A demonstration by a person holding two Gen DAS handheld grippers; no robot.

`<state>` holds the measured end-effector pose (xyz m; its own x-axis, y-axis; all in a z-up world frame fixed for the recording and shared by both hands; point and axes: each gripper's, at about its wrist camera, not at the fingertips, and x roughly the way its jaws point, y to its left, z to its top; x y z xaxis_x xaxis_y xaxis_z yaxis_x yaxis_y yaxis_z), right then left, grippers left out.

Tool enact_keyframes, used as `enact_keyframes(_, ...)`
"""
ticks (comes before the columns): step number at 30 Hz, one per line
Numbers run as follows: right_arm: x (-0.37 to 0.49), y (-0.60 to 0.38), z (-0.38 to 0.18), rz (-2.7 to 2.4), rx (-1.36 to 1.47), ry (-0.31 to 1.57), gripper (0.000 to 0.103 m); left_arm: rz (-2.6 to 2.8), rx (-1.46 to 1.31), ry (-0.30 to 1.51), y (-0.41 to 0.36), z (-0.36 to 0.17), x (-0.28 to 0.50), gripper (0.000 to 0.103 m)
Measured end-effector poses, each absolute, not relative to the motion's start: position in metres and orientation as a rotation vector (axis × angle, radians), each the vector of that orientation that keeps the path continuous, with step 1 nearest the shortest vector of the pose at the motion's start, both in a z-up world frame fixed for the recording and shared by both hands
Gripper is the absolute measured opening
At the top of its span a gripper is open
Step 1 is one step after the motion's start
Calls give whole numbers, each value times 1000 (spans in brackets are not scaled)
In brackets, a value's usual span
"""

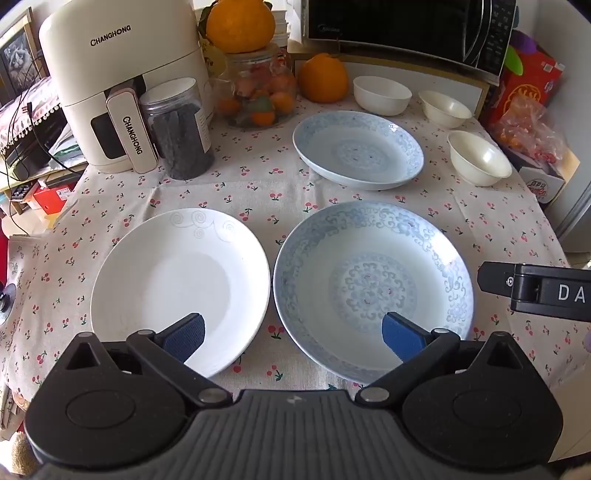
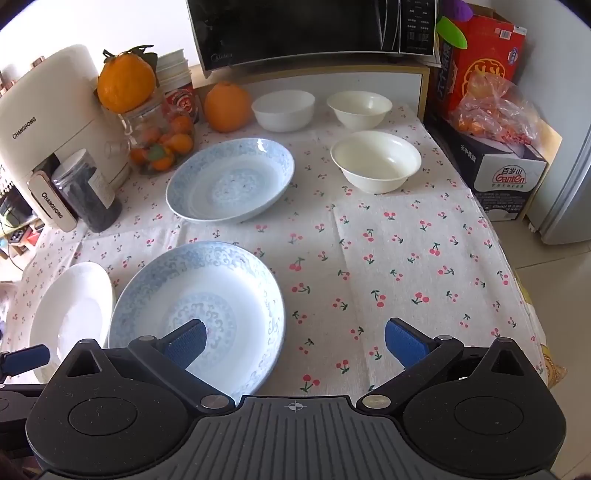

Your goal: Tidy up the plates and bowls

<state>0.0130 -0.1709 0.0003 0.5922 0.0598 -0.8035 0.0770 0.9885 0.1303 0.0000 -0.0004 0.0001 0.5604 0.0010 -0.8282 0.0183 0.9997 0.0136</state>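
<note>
Cherry-print tablecloth (image 2: 406, 251) holds an air fryer (image 1: 122, 85) marked CHANGHONG, with a Midea microwave (image 2: 310, 29) and a Ganten box (image 2: 506, 177) behind. White plate (image 1: 181, 288), two blue-patterned plates (image 1: 373, 288) (image 1: 358, 147) and three bowls (image 2: 376, 160) sit upright, apart. Left gripper (image 1: 293, 338) and right gripper (image 2: 293, 341) both gape wide, holding nothing.

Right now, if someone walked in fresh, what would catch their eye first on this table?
Probably the big blue-patterned plate at the near edge, with a plain white plate just left of it. Behind them lies a second blue plate, three cream bowls sit at the back right, and a bright orange stands by the microwave.
</note>
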Motion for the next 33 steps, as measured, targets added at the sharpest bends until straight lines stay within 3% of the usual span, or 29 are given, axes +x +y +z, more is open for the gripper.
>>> enact_keyframes(33,13,-168,-2,4,139,919,103,-26,34,987,-2,-4,1,103)
